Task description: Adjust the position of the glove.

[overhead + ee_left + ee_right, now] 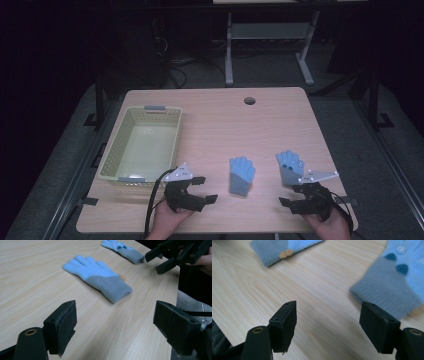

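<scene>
Two light-blue knit gloves with grey cuffs lie flat on the wooden table. One glove (242, 175) (97, 277) is near the middle. The other glove (290, 166) (123, 250) (392, 287), with dark dots on its palm, lies to the right. My left gripper (206, 189) (117, 325) hovers just left of the middle glove, open, nothing between its jaws. My right gripper (292, 196) (332, 326) sits just in front of the dotted glove's cuff, open and empty. The middle glove's cuff (274, 252) shows at the top left of the right gripper view.
A pale yellow-green plastic basket (116, 150) stands at the left of the table, nothing visible inside. A round cable hole (249, 100) is near the far edge. The table's front edge (215, 231) runs just below both hands.
</scene>
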A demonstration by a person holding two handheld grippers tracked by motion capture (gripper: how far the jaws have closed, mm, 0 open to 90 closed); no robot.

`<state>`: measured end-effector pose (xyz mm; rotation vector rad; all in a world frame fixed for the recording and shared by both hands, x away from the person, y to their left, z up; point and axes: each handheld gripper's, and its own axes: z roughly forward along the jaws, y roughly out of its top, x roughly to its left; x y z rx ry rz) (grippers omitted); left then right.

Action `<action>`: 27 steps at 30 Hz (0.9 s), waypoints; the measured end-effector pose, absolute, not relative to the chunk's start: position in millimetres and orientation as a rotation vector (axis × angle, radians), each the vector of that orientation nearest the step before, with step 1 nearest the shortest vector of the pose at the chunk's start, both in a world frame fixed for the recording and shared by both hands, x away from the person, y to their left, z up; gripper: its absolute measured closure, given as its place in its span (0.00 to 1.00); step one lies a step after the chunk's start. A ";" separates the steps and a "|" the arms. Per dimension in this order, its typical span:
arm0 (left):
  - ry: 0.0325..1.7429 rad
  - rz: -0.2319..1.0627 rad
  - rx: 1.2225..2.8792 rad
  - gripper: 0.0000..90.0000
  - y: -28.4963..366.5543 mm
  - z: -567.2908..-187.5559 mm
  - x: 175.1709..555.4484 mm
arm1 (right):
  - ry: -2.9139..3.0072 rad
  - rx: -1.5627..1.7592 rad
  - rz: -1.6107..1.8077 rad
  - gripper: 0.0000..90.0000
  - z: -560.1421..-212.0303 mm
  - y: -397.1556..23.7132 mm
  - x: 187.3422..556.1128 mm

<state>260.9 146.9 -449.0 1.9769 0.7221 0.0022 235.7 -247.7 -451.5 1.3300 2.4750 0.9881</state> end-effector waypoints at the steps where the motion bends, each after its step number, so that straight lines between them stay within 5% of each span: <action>1: 0.723 0.000 1.979 0.21 147.2 -449.7 261.8 | 2.476 1.327 0.988 0.33 -451.5 -247.7 235.9; 27: 0.726 0.014 1.971 0.21 149.1 -449.4 258.9 | 2.452 1.310 1.001 0.29 -427.3 -241.5 249.9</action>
